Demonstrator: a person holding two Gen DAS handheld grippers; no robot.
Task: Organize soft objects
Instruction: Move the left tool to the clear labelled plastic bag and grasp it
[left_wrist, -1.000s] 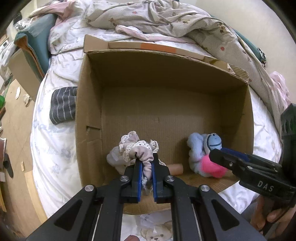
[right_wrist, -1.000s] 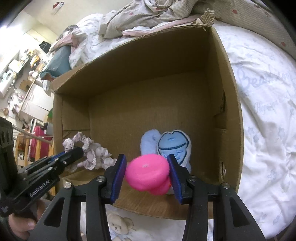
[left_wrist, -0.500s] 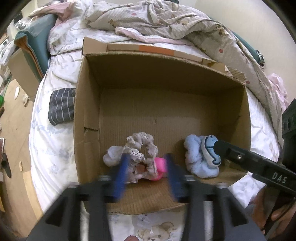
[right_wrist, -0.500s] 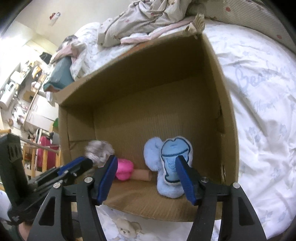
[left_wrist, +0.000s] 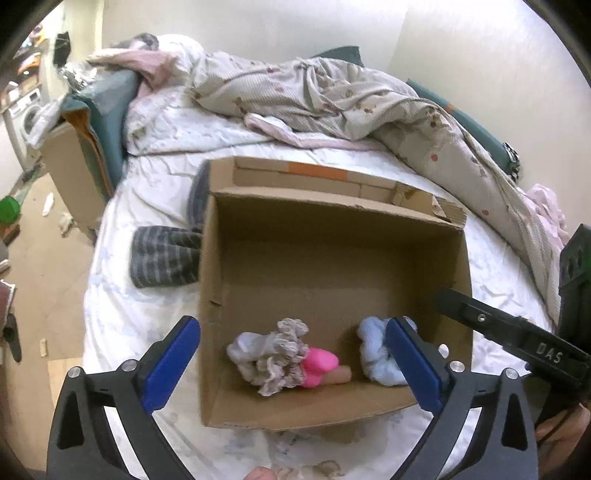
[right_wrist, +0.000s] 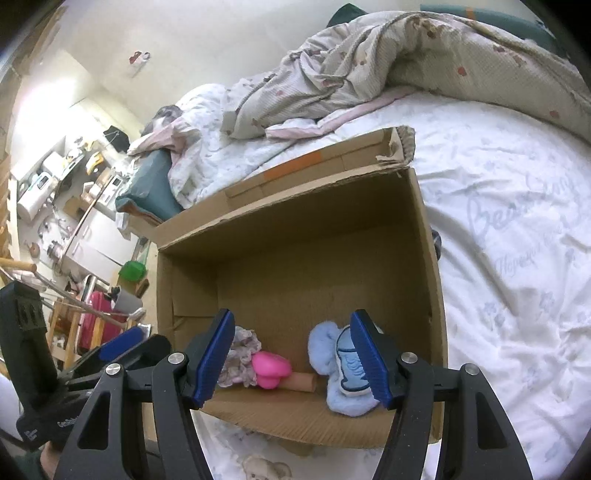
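Left wrist view, largest first: cardboard box (left_wrist: 332, 266) on your bed (left_wrist: 155, 184); left gripper (left_wrist: 291, 354) and right gripper (right_wrist: 291, 354), both opening, empty, above; frilly cloth (left_wrist: 277, 350), blue plush (left_wrist: 376, 354), pink toy (left_wrist: 319, 363) lying below along the near wall.

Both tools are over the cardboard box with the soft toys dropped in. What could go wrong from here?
1. The light blue plush toy, pink soft toy and frilly beige fabric piece all crowd the open-topped brown cardboard box's near wall, so later items may pile unevenly there.
2. The left tool and right tool, both empty with jaws opening, sit close together; they might collide.
3. The grey striped cloth beside the box could be overlooked.
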